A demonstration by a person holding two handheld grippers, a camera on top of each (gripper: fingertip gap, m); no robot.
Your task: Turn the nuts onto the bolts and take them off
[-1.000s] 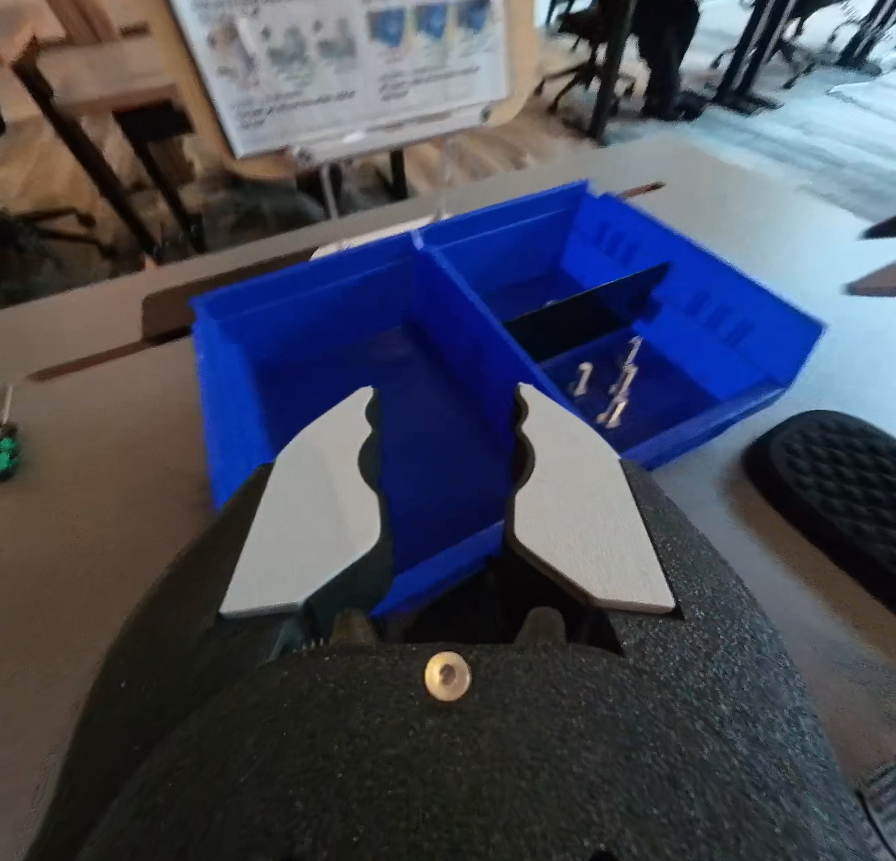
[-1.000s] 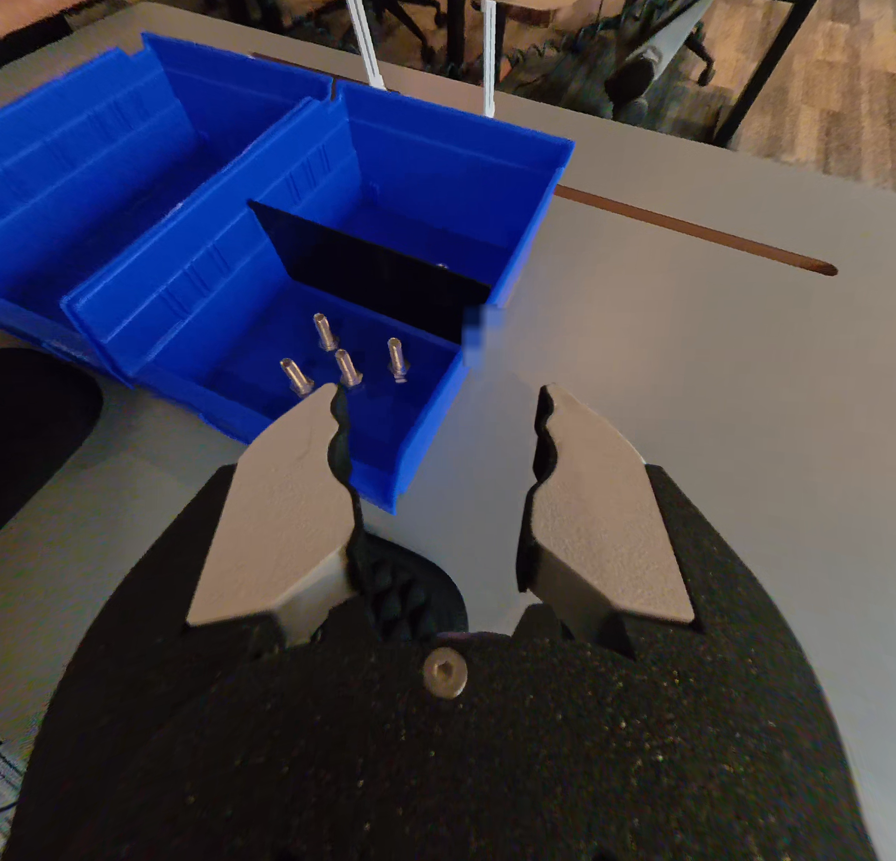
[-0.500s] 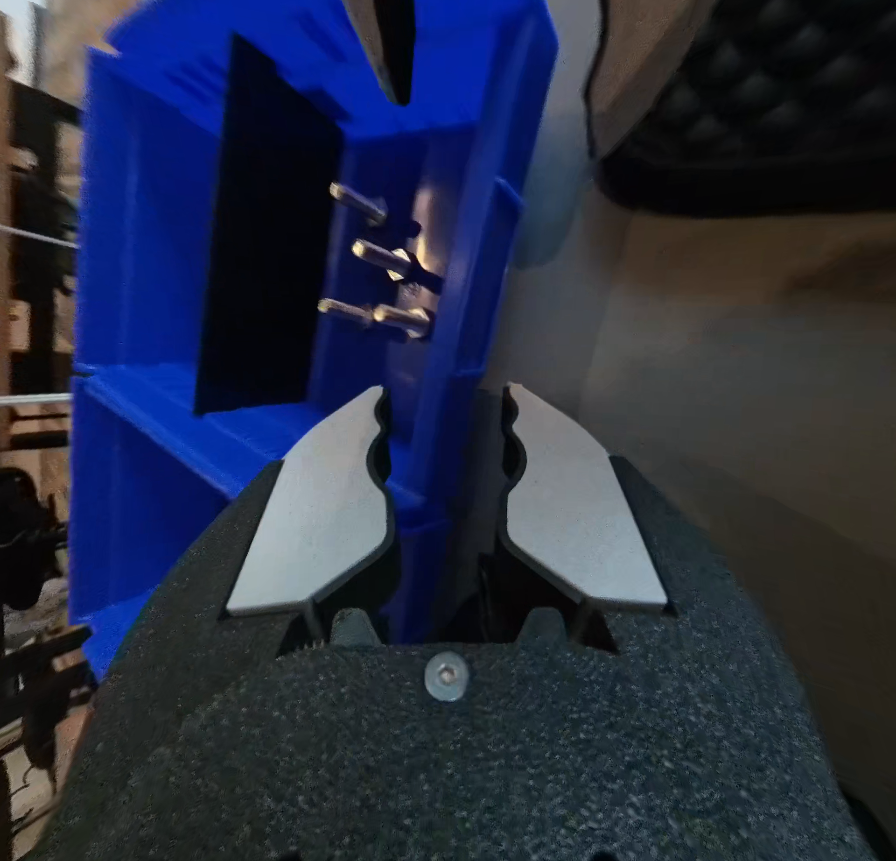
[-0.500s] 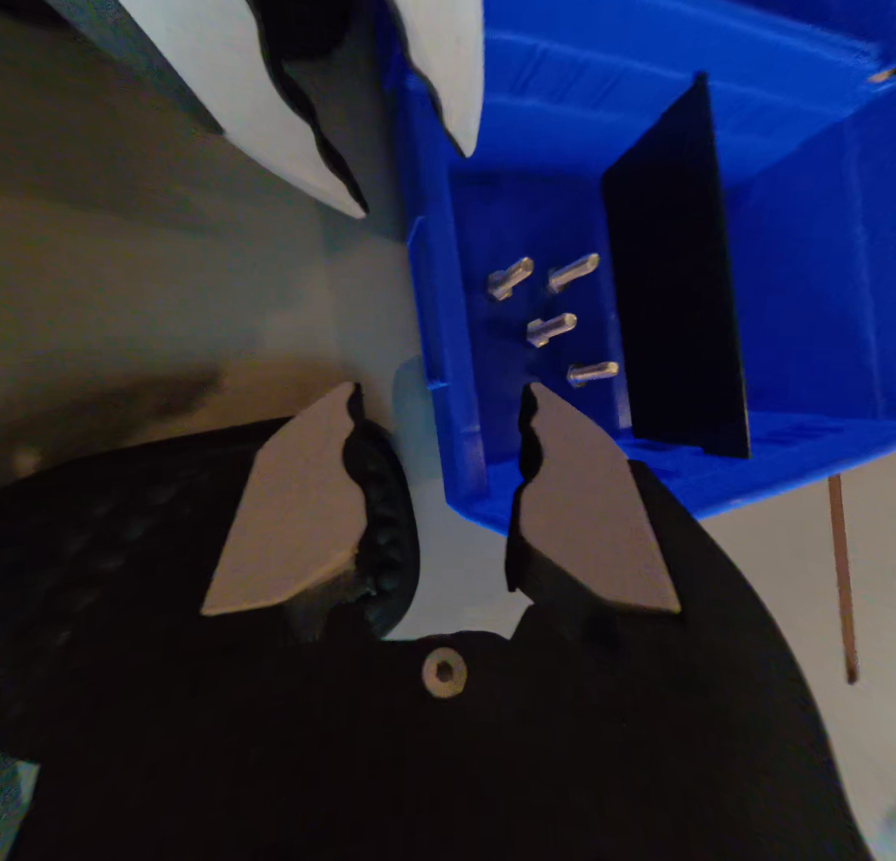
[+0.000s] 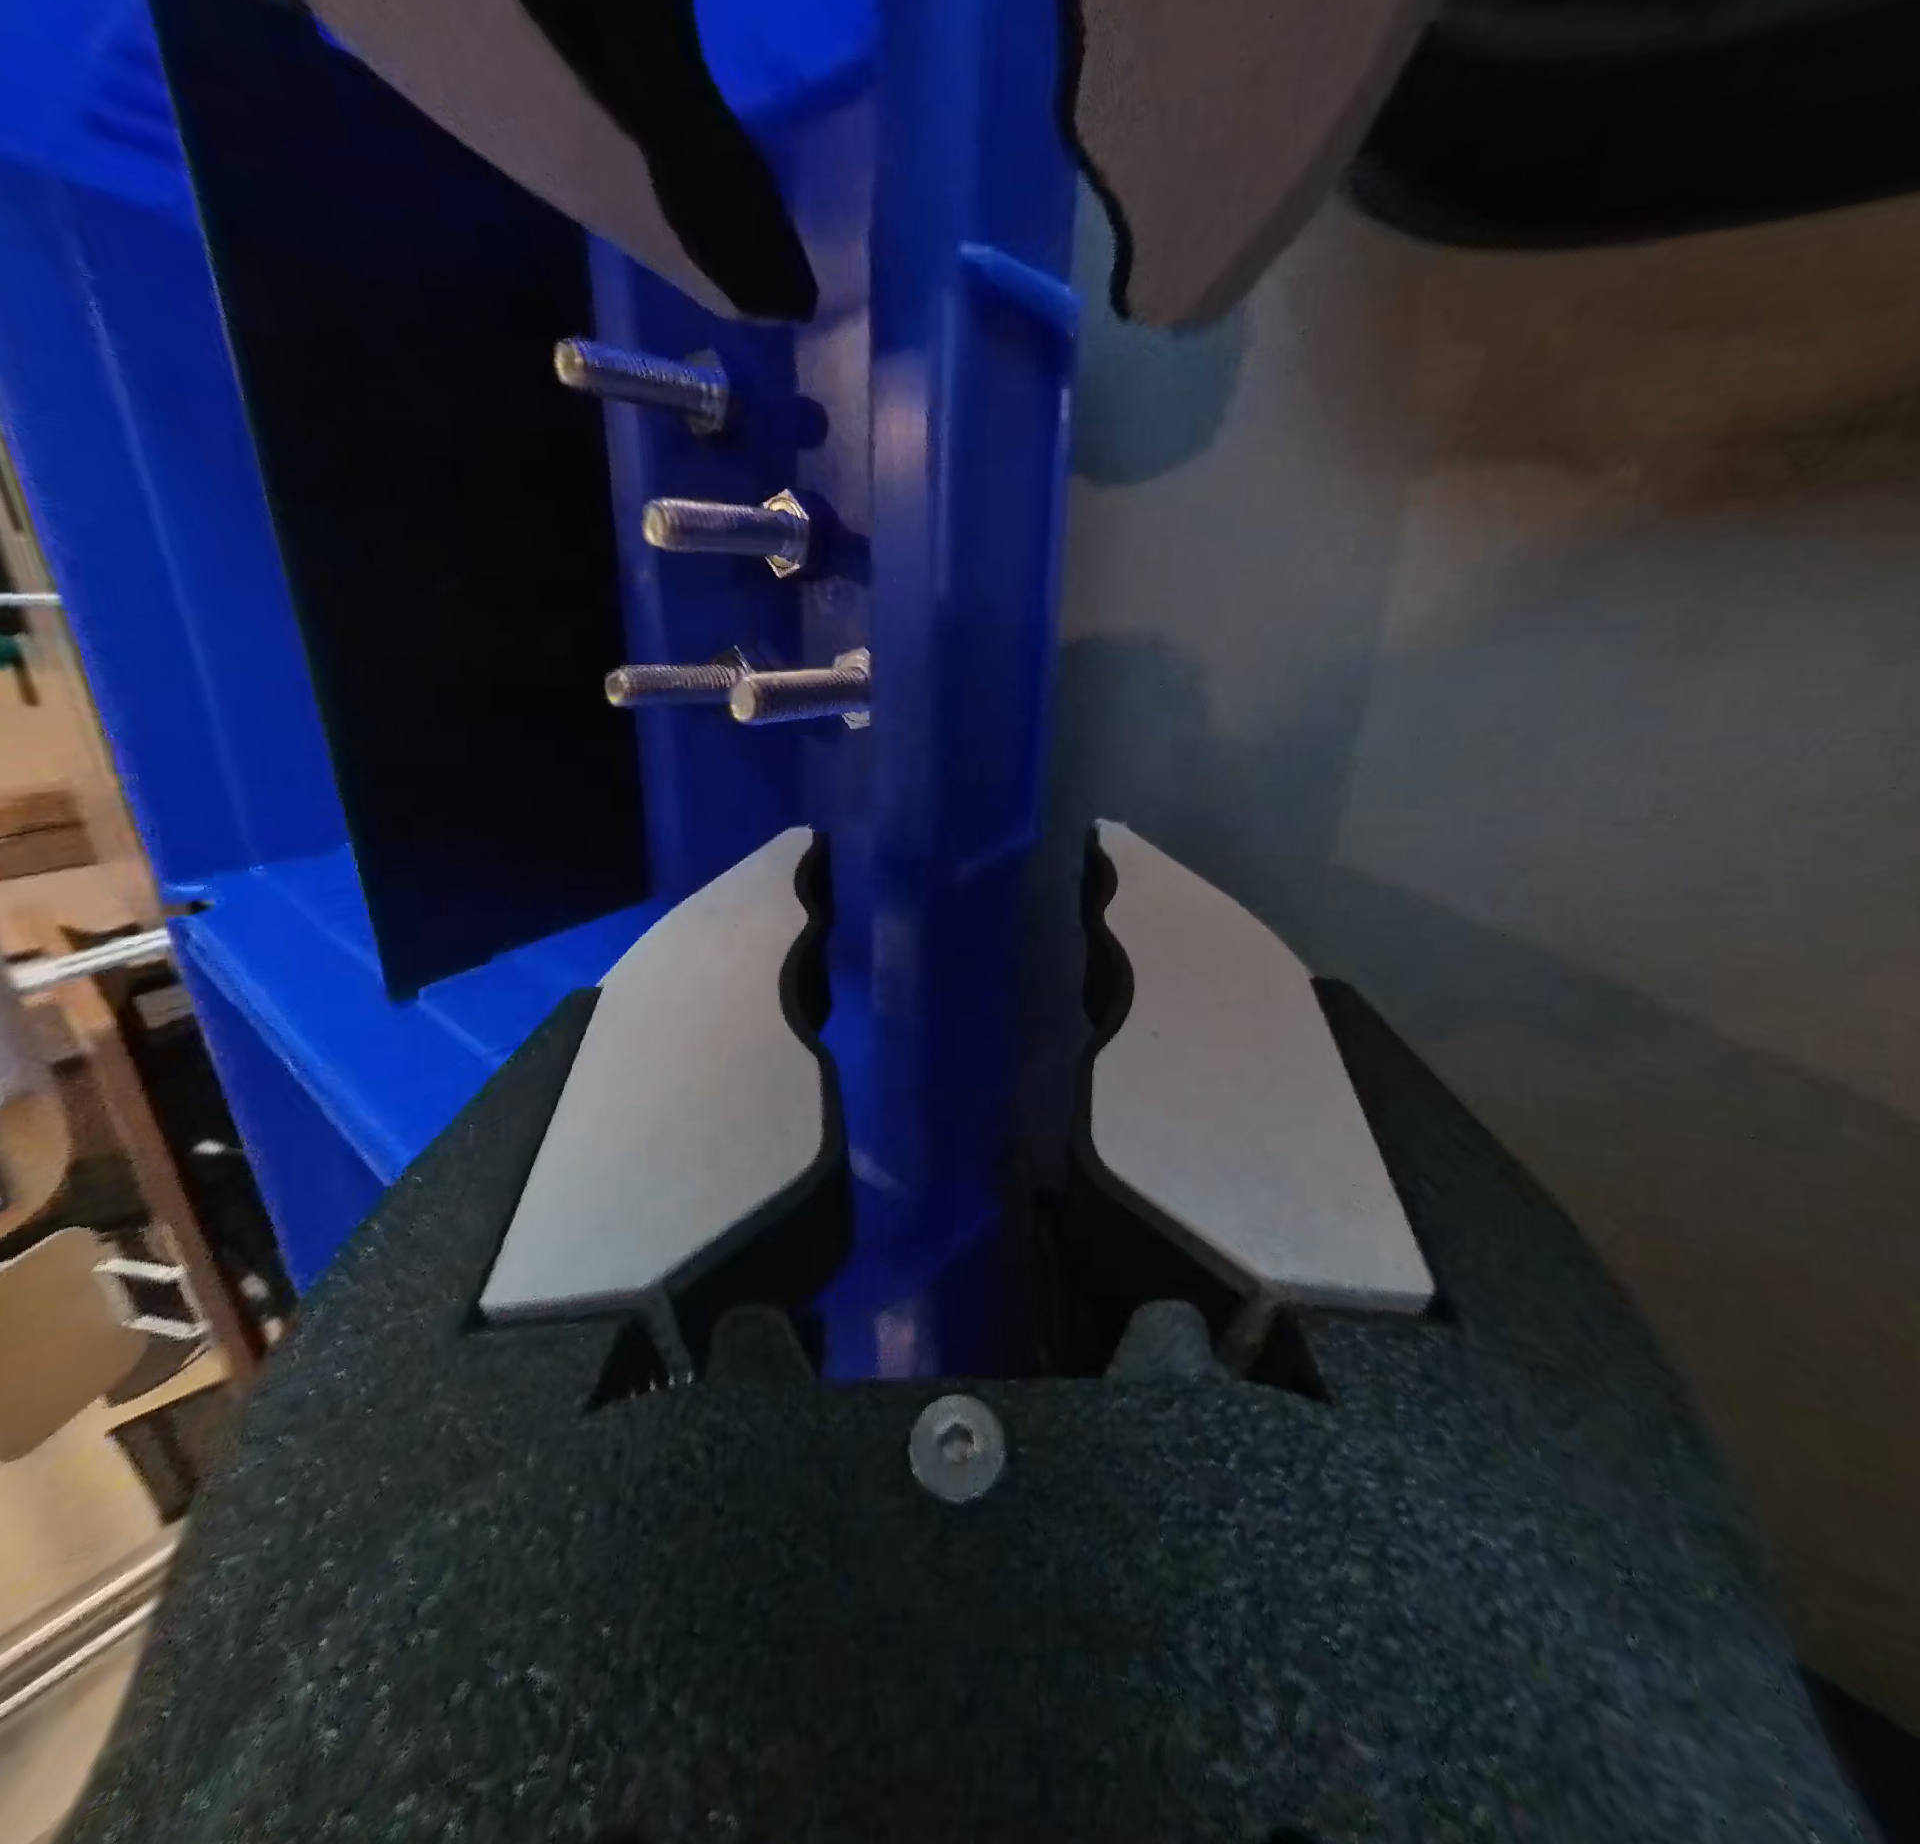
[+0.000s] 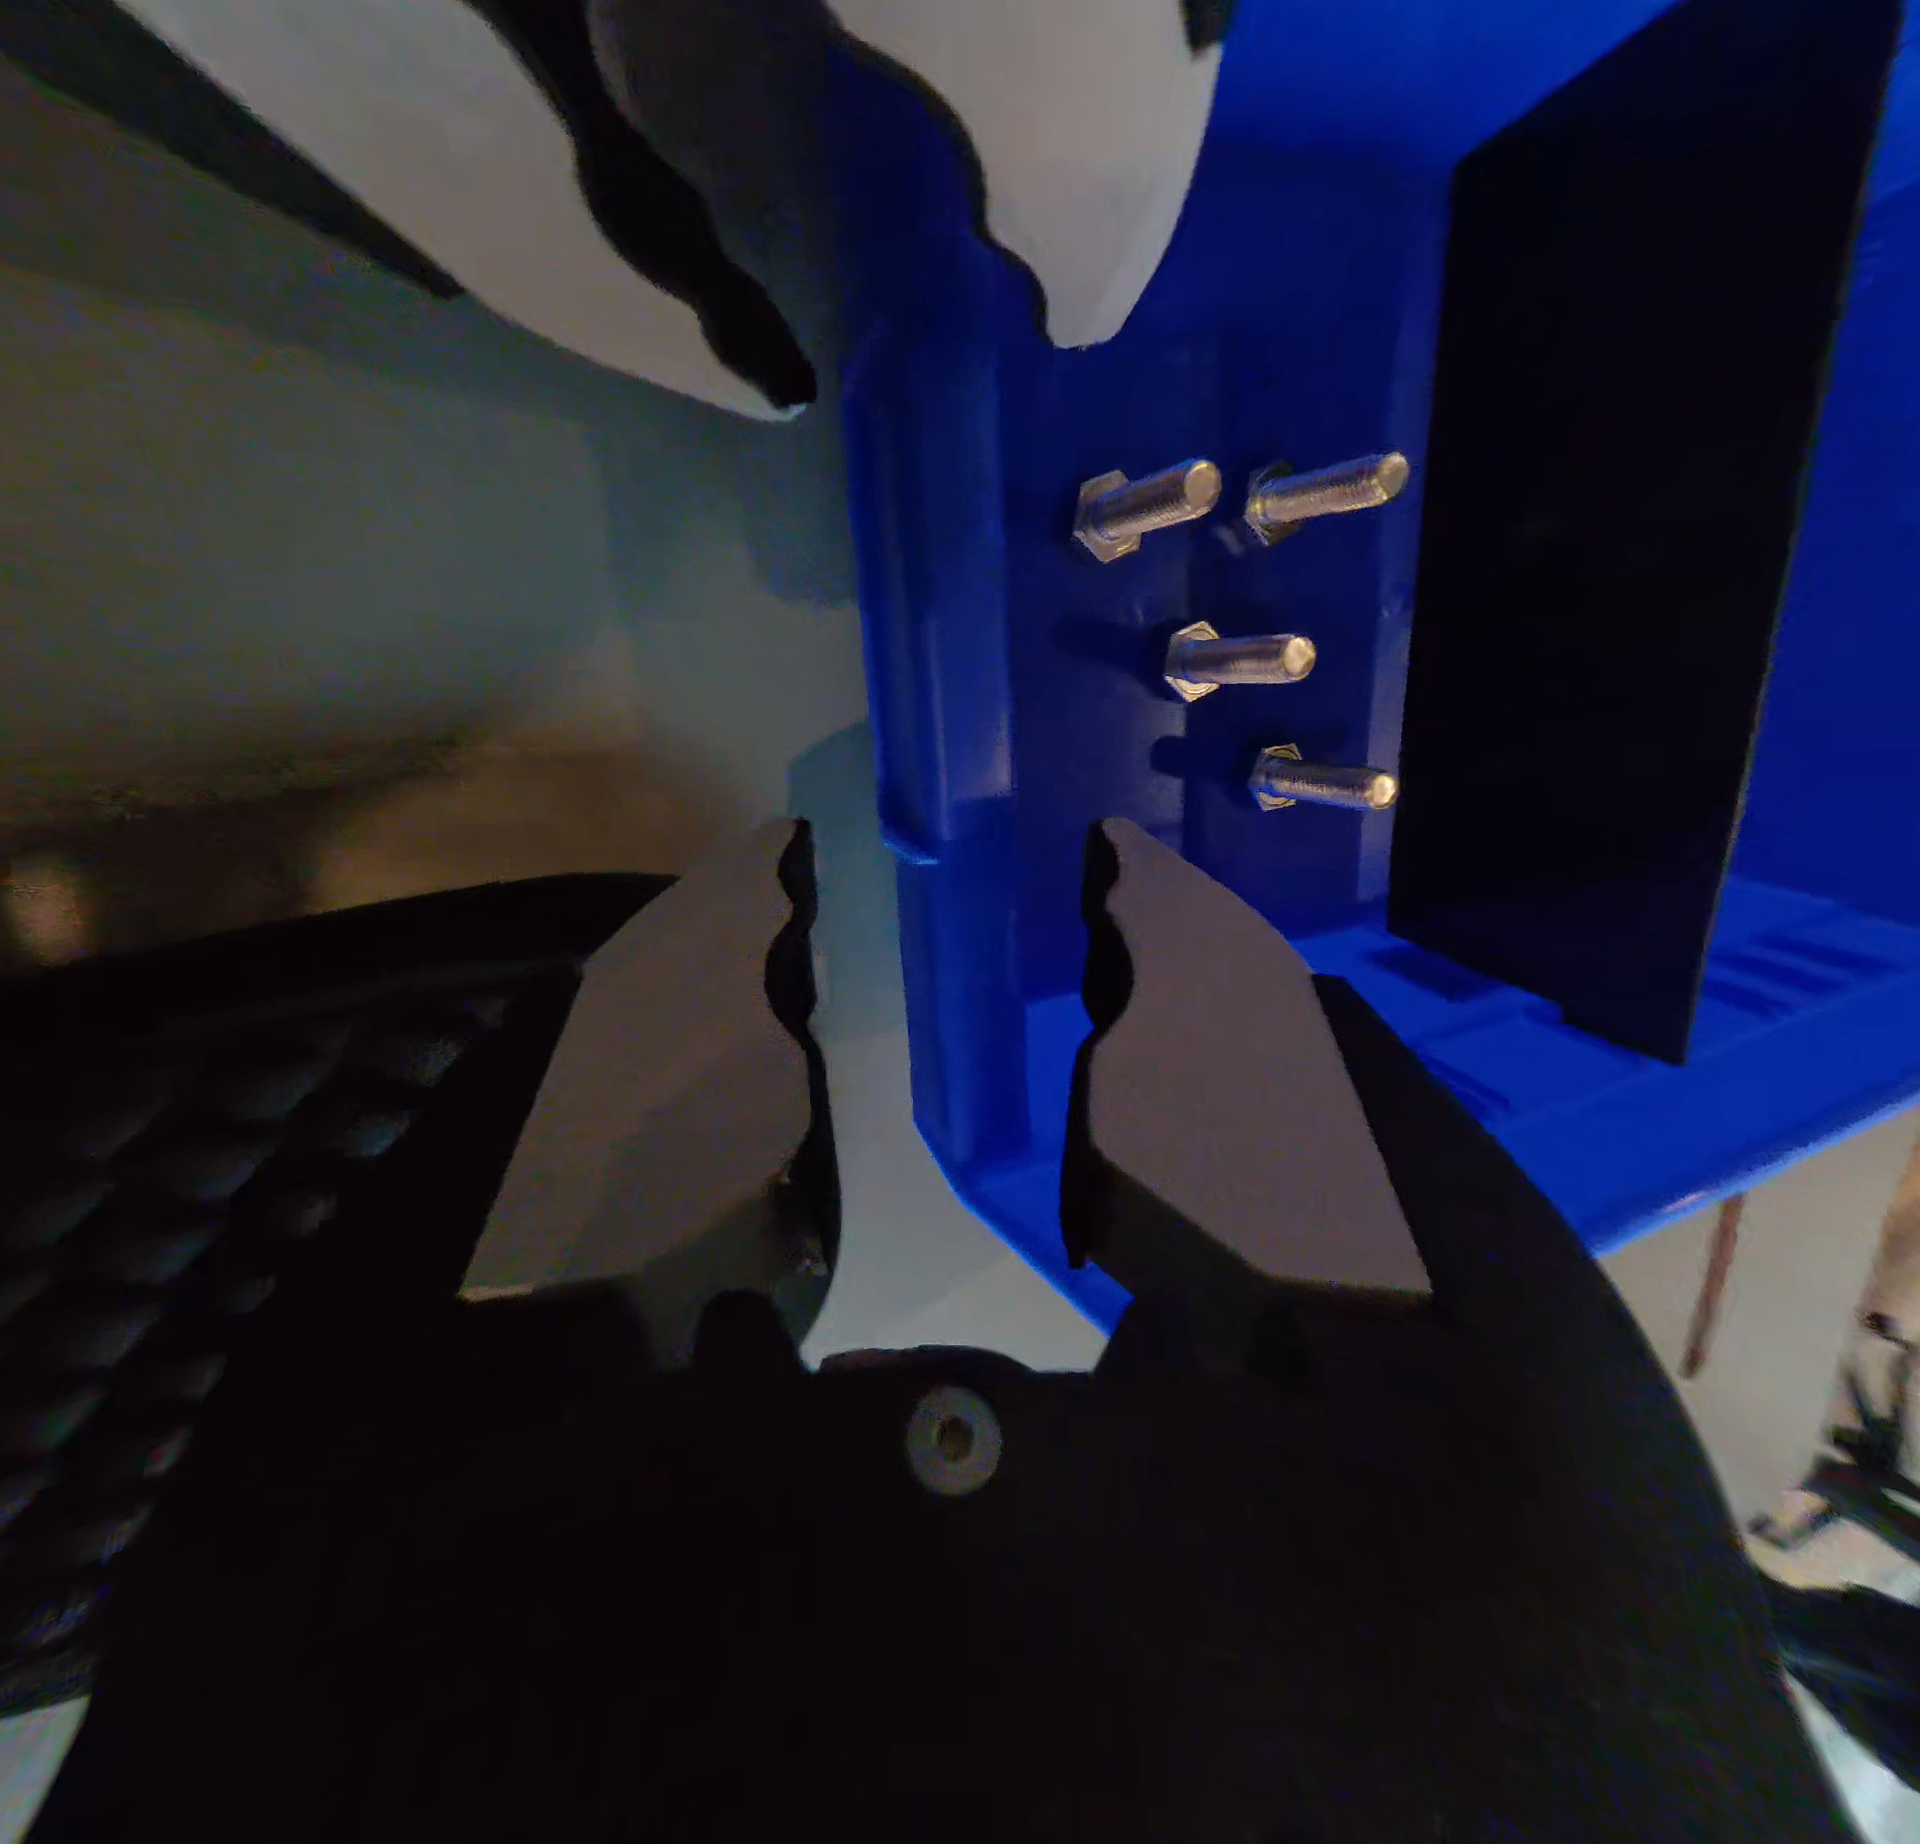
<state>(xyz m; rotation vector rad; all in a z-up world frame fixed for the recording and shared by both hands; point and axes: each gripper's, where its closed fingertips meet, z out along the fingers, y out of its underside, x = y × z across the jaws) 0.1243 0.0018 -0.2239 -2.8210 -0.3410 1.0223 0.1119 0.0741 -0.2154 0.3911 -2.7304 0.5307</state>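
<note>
Several silver bolts [image 5: 727, 537] [image 6: 1242, 662] stand head-down on the floor of the front compartment of a blue bin [image 5: 935, 547] [image 6: 935, 599]. I see no nuts. Both views are rolled on their side. My left gripper [image 5: 956, 849] is open, with the bin's front wall between its fingers. My right gripper [image 6: 951, 838] is open and straddles the same wall from the opposite end. Each gripper shows at the top of the other's view, the right gripper [image 5: 966, 314] and the left gripper [image 6: 935, 371], tips facing each other.
A black divider [image 5: 416, 547] [image 6: 1610, 547] closes off the bolt compartment behind. A second blue bin [image 5: 260, 1067] adjoins the first. A black textured pad [image 6: 208, 1171] lies on the grey table [image 5: 1558, 755] in front of the bins.
Both grippers have rolled onto their sides and moved in on the bin's front wall from opposite ends. The wall now sits between each pair of fingers. Finger spacing looks unchanged.
</note>
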